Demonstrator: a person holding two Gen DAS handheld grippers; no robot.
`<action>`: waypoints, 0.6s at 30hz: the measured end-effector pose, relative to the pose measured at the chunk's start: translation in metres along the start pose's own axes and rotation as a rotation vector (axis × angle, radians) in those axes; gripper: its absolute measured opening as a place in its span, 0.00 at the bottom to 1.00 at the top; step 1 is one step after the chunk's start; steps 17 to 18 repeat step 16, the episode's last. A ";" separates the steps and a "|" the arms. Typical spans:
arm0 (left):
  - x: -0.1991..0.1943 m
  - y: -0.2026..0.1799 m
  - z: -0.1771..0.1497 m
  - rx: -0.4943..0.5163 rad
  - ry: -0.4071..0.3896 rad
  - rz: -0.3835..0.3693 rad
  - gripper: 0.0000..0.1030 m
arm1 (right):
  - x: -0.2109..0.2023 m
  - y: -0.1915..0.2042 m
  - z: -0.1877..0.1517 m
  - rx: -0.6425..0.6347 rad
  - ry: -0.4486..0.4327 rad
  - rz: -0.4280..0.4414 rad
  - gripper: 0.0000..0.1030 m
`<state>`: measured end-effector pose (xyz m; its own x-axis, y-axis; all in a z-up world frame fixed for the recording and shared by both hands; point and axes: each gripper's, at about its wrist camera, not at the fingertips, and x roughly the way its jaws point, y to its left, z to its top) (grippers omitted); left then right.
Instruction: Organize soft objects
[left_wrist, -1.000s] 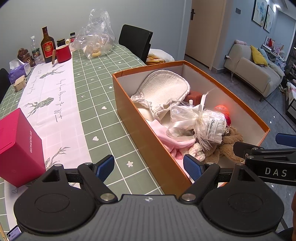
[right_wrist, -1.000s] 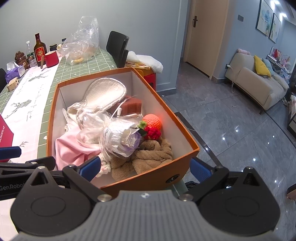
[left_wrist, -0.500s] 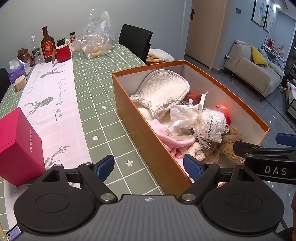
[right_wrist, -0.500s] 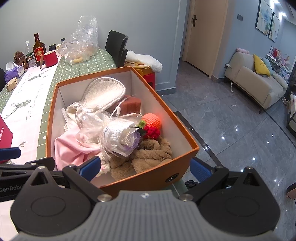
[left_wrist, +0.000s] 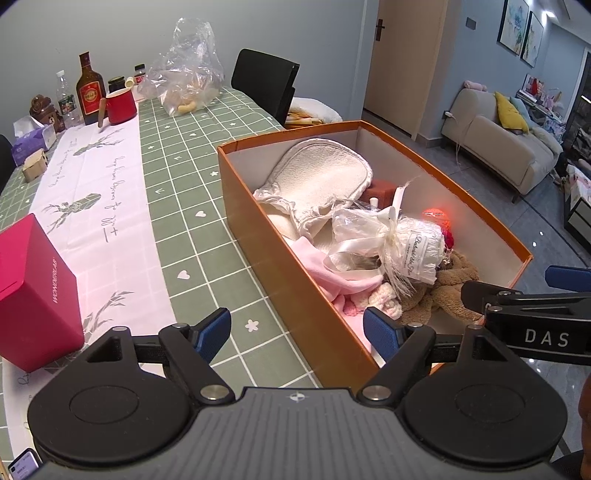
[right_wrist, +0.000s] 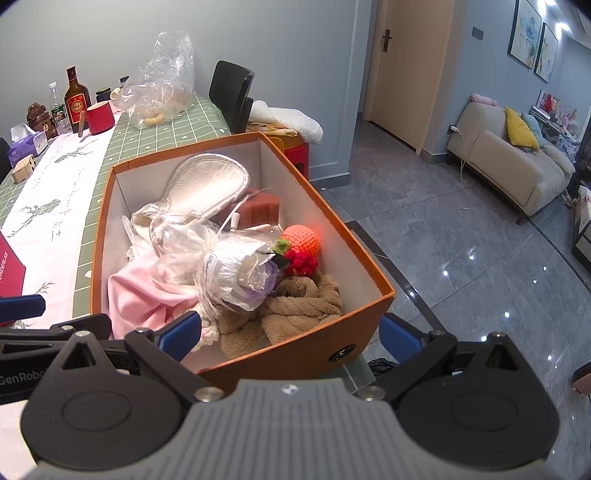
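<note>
1. Far to the left of the left hand-held gripper (left_wrist: 297, 328), a magenta box (left_wrist: 35, 291) stands on the bench (left_wrist: 177, 206), well apart from the work.
2. The left hand-held gripper hangs spread wide and empty. Its left finger is over the green checked cloth, and its right finger is inside the near corner of the orange box (left_wrist: 295, 280).
3. Ahead and right of it, all in the box, lie a pink cloth (left_wrist: 325, 273), a cream pad (left_wrist: 321, 181), a plastic-wrapped bundle (left_wrist: 417, 251) and a brown plush towel (left_wrist: 450, 284).
4. The right hand-held gripper (right_wrist: 290, 330) is also wide open and holds nothing. It straddles the near right corner of the orange box, with one finger over the pink cloth and the other outside the wall.
5. Just ahead of it are the wrapped bundle, a crocheted orange ball (right_wrist: 301, 240) and a red knitted berry (right_wrist: 303, 263), which touch each other.
6. The soft things all appear boxed, so this looks like a pause between picks or the end of the task. A next move would need one gripper to lower onto a single item without snagging the bundle's ribbons.
7. Against the earlier frames almost nothing differs: both grippers hold the same pose and opening, and the contents have not moved.
</note>
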<state>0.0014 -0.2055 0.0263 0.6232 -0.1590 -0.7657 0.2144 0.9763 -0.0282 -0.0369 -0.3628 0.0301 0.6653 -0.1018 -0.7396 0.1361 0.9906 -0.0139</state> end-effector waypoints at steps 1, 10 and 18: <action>0.000 0.000 0.000 0.001 -0.002 0.001 0.91 | 0.000 0.001 0.000 0.000 0.001 -0.002 0.97; 0.002 -0.002 -0.001 0.014 -0.001 0.016 0.91 | -0.002 0.002 0.000 0.001 0.002 0.002 0.97; 0.001 -0.003 -0.003 0.032 -0.035 0.019 0.91 | -0.003 0.002 0.001 0.006 -0.006 0.002 0.97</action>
